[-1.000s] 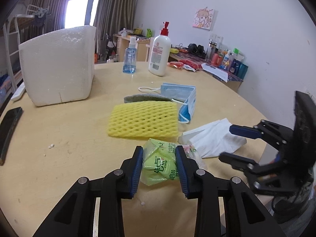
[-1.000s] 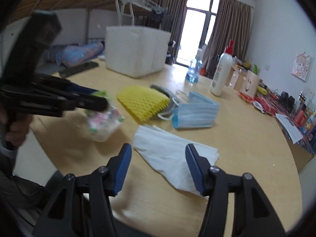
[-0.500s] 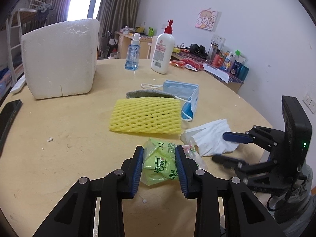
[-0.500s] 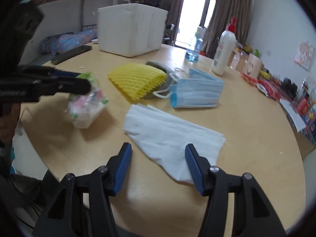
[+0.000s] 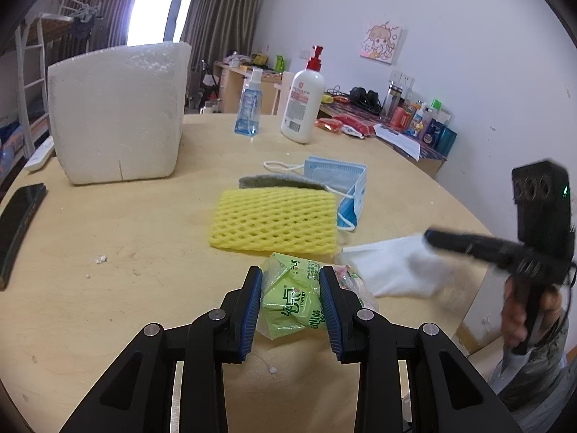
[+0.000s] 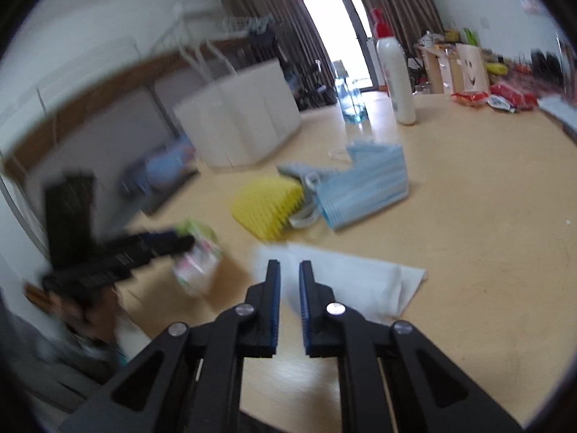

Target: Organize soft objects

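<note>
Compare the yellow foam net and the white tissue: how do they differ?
1. Surface: the yellow foam net is an open diamond mesh; the white tissue is plain and smooth.
2. Shape: the net is a thick, neat rectangle; the tissue is thin, with an irregular outline.
3. Place: the net sits mid-table, in front of a grey pad; the tissue lies by the table's near edge.
Shared: both lie on the wooden table.

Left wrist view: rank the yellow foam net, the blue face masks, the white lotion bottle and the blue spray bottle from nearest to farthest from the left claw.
1. Yellow foam net, just ahead of the left claw.
2. Blue face masks, behind the net, slightly right.
3. White lotion bottle and blue spray bottle, side by side at the table's far edge; too close to call.
</note>
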### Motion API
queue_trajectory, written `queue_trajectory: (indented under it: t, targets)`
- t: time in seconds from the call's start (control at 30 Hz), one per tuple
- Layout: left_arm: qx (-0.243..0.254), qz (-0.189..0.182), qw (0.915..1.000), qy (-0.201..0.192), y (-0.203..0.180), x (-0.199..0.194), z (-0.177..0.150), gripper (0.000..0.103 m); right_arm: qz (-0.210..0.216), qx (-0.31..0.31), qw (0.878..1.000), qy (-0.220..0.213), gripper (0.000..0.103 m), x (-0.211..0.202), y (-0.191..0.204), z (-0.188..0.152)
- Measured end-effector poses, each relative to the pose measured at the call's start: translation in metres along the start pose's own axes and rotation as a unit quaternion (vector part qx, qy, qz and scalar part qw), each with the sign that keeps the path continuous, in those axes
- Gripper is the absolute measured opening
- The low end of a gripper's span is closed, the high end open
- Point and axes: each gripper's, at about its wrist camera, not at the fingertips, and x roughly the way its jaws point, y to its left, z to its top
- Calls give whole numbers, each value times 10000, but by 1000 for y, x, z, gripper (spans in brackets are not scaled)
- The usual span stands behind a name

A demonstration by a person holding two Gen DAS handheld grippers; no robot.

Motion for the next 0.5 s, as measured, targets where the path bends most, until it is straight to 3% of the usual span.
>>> queue_trajectory:
  t: [0.07,0.17,0.2,0.23,0.3,0.4,0.5]
  targets:
    - [32,1,10000,-49,-1,-3,2,34,79,49,9997,-236,13,-12,2,10]
    - [47,-1,10000,-69,-2,-5,3,34,-326,-451,9978,-353,14,-19,20,19]
    - [63,7,10000,-65,-2,-5,2,34,-490,-724,9960,-199,22,-15,28,17]
    - [63,20,10000,-59,-2,-5,2,34,-684,-1085,9917,18,41,-7,37,12]
    - [42,33,10000,-42,-1,-3,1,34,-1095,-1754,9779,294,65,11,51,0]
    - [57,34,10000,-22,-2,-3,0,34,-1383,-2465,9571,638,65,27,60,-13]
    - [56,32,10000,-22,-3,-2,2,34,-1237,-2633,9528,869,65,37,55,-17]
